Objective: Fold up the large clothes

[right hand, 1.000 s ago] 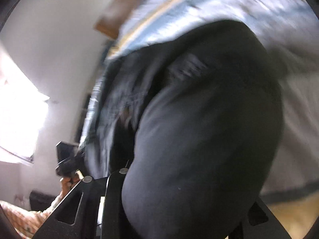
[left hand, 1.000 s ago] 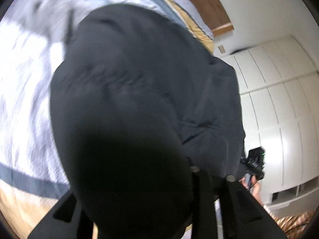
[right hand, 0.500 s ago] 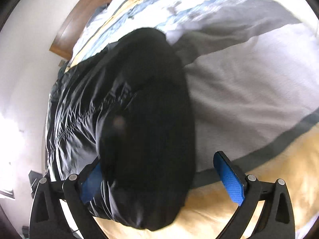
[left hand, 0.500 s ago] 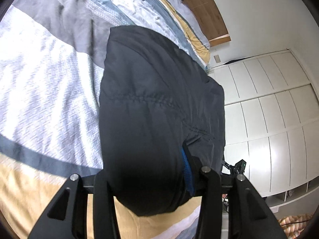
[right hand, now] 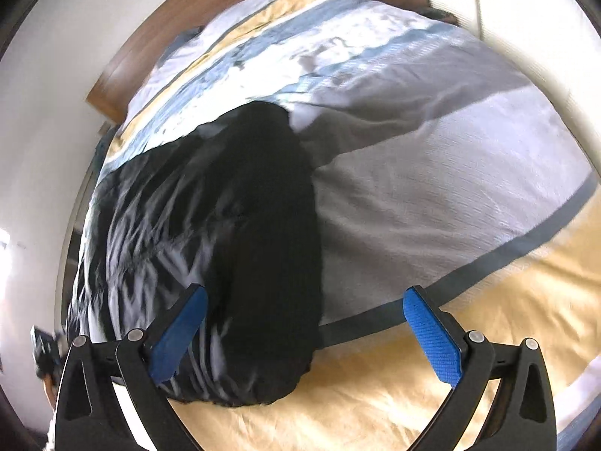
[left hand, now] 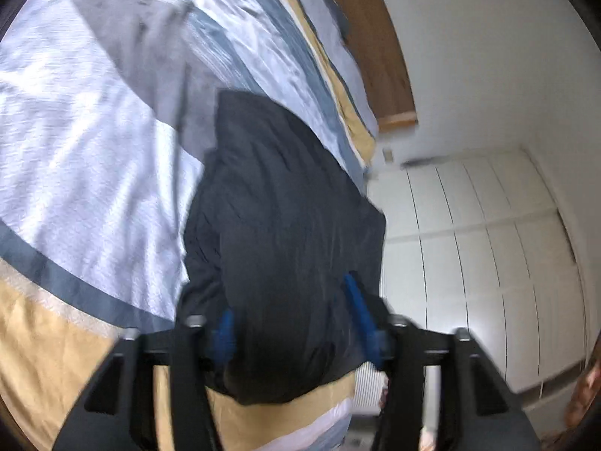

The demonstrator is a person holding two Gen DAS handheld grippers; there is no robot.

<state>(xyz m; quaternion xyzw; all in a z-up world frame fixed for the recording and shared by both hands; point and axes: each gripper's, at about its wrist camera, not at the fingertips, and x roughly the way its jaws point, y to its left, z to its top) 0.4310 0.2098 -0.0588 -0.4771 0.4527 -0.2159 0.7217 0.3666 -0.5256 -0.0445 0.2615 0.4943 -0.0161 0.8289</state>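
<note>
Now that both tools have let go, the dark jacket lies folded on the striped bed. My left tool has just been opening, its pads straddling the near edge (contact unclear). My right tool gapes wide, pads clear. This fold looks finished.

No words, labels, brands, numbers or signs to read anywhere, in either view.
</note>
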